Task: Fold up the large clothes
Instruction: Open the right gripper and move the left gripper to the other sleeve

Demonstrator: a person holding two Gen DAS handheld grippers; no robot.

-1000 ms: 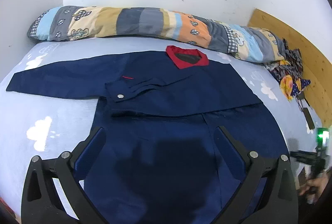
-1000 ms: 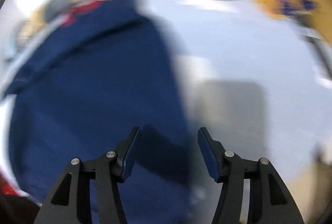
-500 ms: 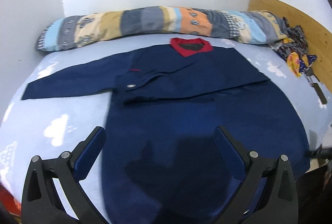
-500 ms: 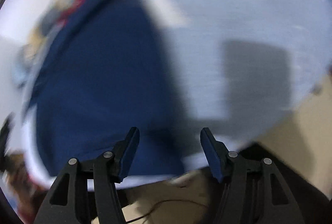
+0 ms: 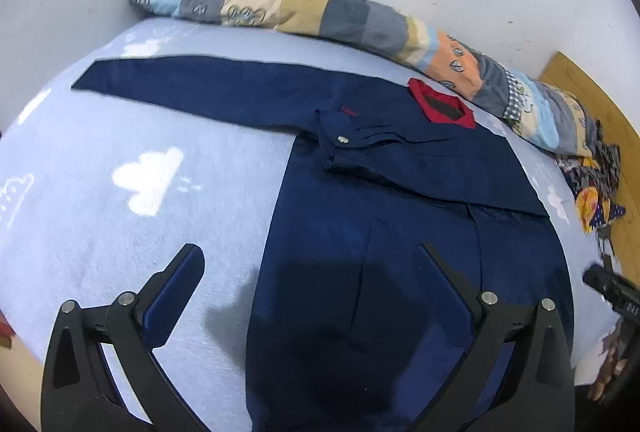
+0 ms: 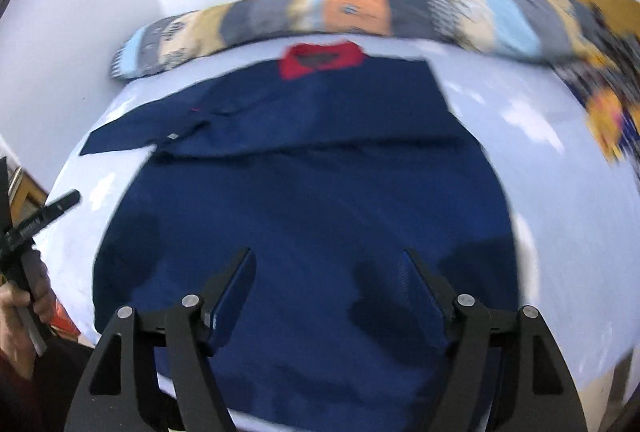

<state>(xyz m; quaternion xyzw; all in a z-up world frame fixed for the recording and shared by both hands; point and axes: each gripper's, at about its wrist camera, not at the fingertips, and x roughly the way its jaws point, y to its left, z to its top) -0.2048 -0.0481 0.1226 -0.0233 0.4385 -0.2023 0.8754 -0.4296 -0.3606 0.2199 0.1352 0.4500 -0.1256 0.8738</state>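
A large navy garment (image 5: 400, 232) with a red collar (image 5: 442, 106) lies flat on a light blue bed. One sleeve (image 5: 200, 88) stretches out to the left; the other sleeve is folded across the chest, its cuff button (image 5: 343, 139) showing. My left gripper (image 5: 312, 264) is open and empty above the garment's lower left edge. My right gripper (image 6: 328, 268) is open and empty above the garment's (image 6: 304, 200) lower middle. The red collar (image 6: 322, 58) lies at the far end.
A long patchwork bolster (image 5: 360, 20) lies along the white wall at the bed's head. A patterned cloth (image 5: 596, 192) sits at the right by a wooden board (image 5: 600, 100). The bedsheet (image 5: 120, 192) has white cloud prints. The other gripper (image 6: 36, 224) shows at the left.
The left gripper has swung left, so the outstretched sleeve and bare sheet fill more of its view. The right gripper has turned from the bed's edge to face the whole garment.
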